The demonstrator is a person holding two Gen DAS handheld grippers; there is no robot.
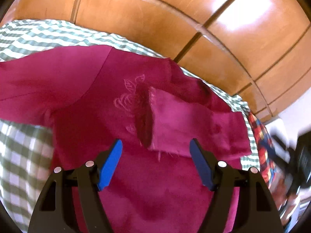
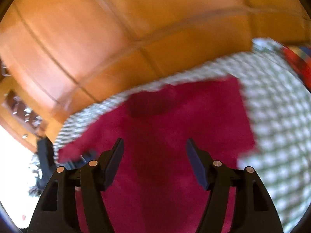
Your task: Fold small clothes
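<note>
both grippers, left gripper (image 1: 155, 151) and right gripper (image 2: 154, 151), hang wide apart and empty just above the magenta garment (image 1: 87, 97) spread on the checked cloth (image 1: 25, 38), light, limp, likely bunches, so best pinched at the folded flap (image 1: 175, 120) edge ahead of the left tips.

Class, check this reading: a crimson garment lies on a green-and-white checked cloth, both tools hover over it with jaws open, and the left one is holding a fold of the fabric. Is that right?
Not quite. The left tool holds nothing: in the left wrist view its jaws stand apart with no fabric between the pads. The rest stands: the garment lies on the checked cloth, and the right tool is open too.
</note>
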